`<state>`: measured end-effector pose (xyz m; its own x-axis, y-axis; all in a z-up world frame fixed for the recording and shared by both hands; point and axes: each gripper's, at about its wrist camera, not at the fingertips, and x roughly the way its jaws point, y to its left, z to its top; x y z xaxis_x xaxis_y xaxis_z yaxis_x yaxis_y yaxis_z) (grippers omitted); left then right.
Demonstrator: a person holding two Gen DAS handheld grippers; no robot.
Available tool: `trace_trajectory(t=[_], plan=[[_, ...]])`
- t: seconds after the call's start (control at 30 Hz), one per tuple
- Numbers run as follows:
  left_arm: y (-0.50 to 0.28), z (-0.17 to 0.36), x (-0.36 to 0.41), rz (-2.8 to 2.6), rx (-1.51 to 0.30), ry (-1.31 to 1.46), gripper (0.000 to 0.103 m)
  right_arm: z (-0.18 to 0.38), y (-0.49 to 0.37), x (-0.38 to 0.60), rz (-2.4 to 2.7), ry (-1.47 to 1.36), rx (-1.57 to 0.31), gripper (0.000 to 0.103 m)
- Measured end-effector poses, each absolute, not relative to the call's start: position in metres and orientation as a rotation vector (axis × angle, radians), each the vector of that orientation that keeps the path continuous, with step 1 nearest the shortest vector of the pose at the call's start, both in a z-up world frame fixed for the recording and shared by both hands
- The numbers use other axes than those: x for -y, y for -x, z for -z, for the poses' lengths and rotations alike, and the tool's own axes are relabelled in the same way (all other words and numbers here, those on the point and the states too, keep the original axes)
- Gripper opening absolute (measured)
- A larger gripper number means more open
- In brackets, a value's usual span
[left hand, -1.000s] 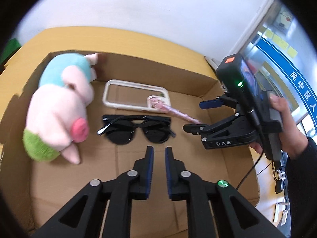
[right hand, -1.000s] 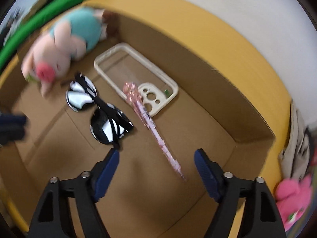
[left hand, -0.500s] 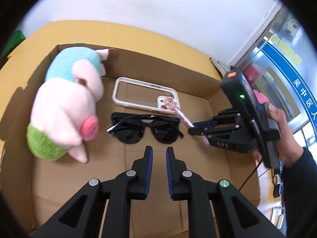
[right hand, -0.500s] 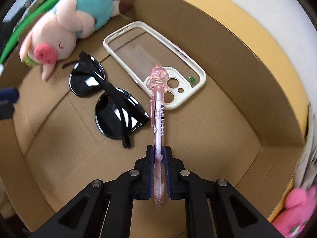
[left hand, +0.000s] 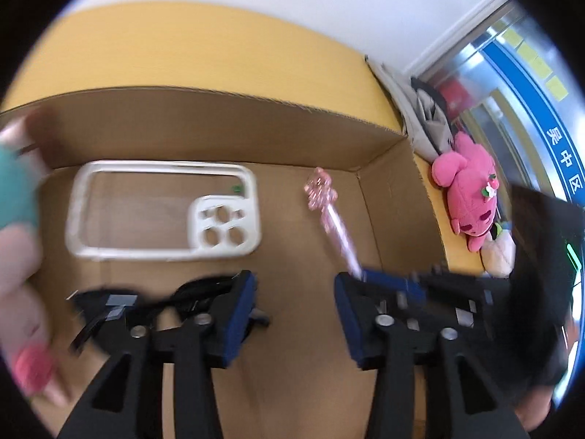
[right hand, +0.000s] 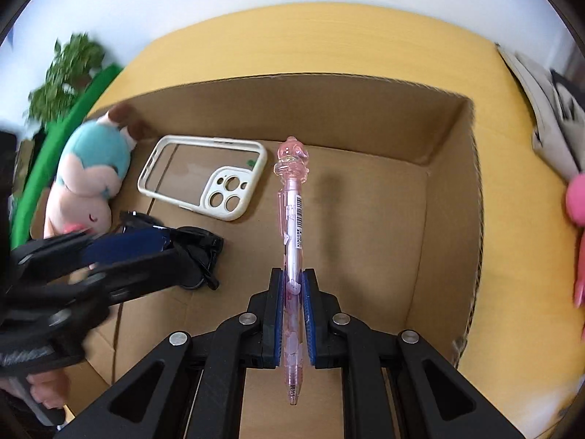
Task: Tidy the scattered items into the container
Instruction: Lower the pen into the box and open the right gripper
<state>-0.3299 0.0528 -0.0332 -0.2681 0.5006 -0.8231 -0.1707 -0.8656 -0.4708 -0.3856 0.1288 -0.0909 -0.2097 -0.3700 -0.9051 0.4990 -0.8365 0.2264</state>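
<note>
You're looking at one cardboard box (right hand: 453,197) holding one phone case (right hand: 204,179), one pair of sunglasses (right hand: 197,248) and one pig plush (right hand: 91,175); one pink pen (right hand: 292,219) is sitting clamped in your right gripper (right hand: 292,292), raised above the box floor with its figure top pointing at the far wall. The box is sitting on a yellow table (right hand: 329,40) against a white wall; one pink plush (left hand: 468,197) is lying on the table outside the box, right of it, and a green plant (right hand: 65,69) is showing at far left. Your left gripper (left hand: 296,314) is hanging over the sunglasses with its jaws spread wide, gripping nothing, just beside your right one.
</note>
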Motion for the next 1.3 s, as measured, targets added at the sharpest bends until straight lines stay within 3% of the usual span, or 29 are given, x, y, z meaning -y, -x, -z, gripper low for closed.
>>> trace_trajectory(t=[0.13,0.27,0.4,0.47,0.97,1.03,1.1,1.17,1.23,1.3], plan=[[0.353,0.048,-0.077,-2.075,0.4,1.622,0.049,0.086,0.365,-0.13,2.098,-1.476,-0.092,0.011],[0.368,0.051,-0.092,-2.083,0.373,1.633,0.046,0.082,0.367,-0.132,2.104,-1.462,-0.068,0.011],[0.384,0.054,-0.099,-2.109,0.326,1.667,0.026,0.086,0.381,-0.131,2.127,-1.49,-0.055,0.011],[0.391,0.056,-0.101,-2.104,0.345,1.675,0.024,0.089,0.385,-0.128,2.137,-1.5,-0.046,0.011],[0.398,0.065,-0.101,-2.132,0.323,1.681,0.026,0.116,0.385,-0.109,2.14,-1.577,-0.021,0.013],[0.396,0.062,-0.1,-2.162,0.322,1.678,0.026,0.114,0.382,-0.11,2.151,-1.573,-0.032,0.021],[0.39,0.05,-0.097,-2.228,0.306,1.651,0.026,0.106,0.373,-0.11,2.16,-1.547,-0.062,0.045],[0.381,0.029,-0.092,-2.278,0.283,1.582,0.027,0.092,0.36,-0.111,2.185,-1.489,-0.092,0.062],[0.364,0.003,-0.084,-2.331,0.257,1.499,0.036,0.074,0.344,-0.114,2.197,-1.422,-0.088,0.07],[0.343,-0.022,-0.077,-2.39,0.213,1.413,0.045,0.054,0.322,-0.123,2.252,-1.347,-0.079,0.088]])
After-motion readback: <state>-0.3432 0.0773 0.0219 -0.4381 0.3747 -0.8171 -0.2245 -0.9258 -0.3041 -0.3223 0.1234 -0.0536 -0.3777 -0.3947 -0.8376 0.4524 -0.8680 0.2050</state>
